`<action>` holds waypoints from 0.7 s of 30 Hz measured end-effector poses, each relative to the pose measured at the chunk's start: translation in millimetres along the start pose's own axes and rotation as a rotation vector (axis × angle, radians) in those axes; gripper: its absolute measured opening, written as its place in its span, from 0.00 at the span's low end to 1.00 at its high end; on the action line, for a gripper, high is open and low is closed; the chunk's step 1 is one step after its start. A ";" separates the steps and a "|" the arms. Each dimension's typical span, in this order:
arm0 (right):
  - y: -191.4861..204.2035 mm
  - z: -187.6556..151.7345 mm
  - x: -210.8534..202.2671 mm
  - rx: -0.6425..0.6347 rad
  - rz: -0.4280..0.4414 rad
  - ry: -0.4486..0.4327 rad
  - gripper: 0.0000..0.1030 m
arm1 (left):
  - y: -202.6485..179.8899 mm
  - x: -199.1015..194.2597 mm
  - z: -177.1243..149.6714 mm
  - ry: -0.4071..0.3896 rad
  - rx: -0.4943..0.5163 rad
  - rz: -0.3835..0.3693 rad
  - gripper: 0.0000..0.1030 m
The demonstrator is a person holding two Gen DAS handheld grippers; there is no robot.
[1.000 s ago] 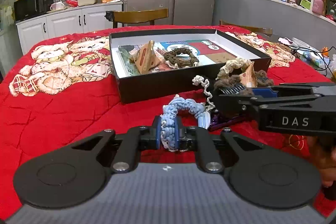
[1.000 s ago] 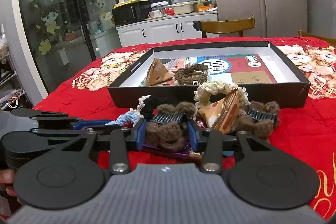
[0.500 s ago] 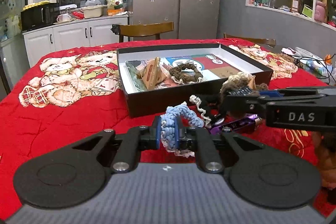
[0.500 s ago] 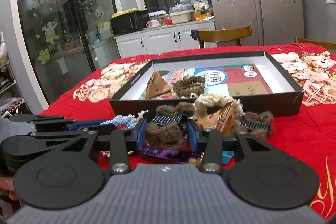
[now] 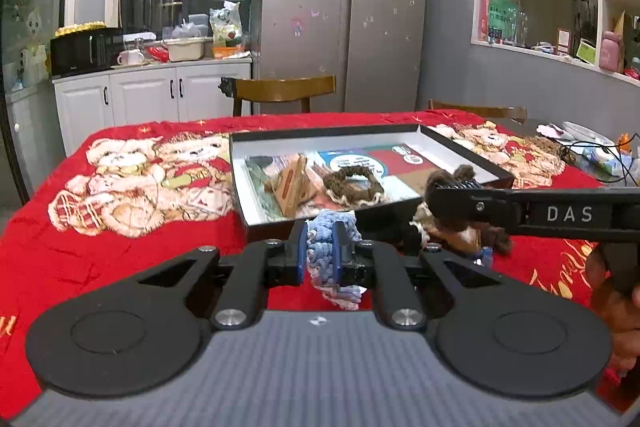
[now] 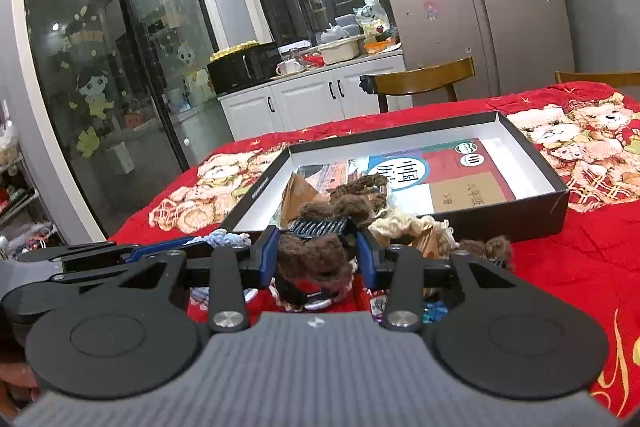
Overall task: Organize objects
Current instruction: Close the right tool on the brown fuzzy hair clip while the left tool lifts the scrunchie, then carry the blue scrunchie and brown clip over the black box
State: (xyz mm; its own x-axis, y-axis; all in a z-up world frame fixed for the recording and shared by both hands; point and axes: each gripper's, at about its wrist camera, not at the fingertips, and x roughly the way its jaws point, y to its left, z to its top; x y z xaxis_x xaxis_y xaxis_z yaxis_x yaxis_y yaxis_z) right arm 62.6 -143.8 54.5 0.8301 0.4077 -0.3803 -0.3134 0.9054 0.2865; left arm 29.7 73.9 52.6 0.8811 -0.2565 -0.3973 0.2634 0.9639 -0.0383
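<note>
- The blue yarn hair tie [image 5: 328, 247] is pinched between the jaws of the left gripper [image 5: 322, 257]. The jaws are squeezed almost shut, because the tie is thin and soft. Part of it hangs loose under the jaws.
- The brown fuzzy hair clip [image 6: 316, 247] sits between the jaws of the right gripper [image 6: 316, 255]. These jaws stand partly apart, because the clip is fat. Its dark comb teeth show on top.
- Both things look lifted off the desk [image 5: 120, 259], which has a red cloth with teddy bears on it. I think they are held up so they can go over the box wall.
- The open black box [image 6: 400, 227] is at 12 o'clock from both grippers, just past them. It is where things get tidied, I think.
- Inside the box, at its left end, lie a brown yarn ring [image 5: 352, 183] and a tan triangle packet [image 5: 292, 187]. The right end of the box shows only its printed floor, so there is room.
- More things wait in a pile [image 6: 416, 231] on the desk in front of the box, at 1 o'clock from the right gripper: a cream yarn bit and another brown fuzzy clip.
- In the left view the right gripper comes in from 3 o'clock, close beside the left one. A hand [image 5: 616, 307] holds it at the edge.
</note>
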 end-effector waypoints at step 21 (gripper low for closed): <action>-14.7 42.2 6.4 0.005 -0.053 -0.016 0.43 | 1.0 -1.0 51.3 -0.047 -0.026 0.048 0.15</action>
State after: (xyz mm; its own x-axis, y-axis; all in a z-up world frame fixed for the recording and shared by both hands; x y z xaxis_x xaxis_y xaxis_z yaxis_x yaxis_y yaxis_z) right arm 92.0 -159.5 85.0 0.8528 0.3574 -0.3807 -0.2666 0.9249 0.2710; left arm 49.2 71.5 100.1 0.9103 -0.2123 -0.3554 0.2105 0.9766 -0.0442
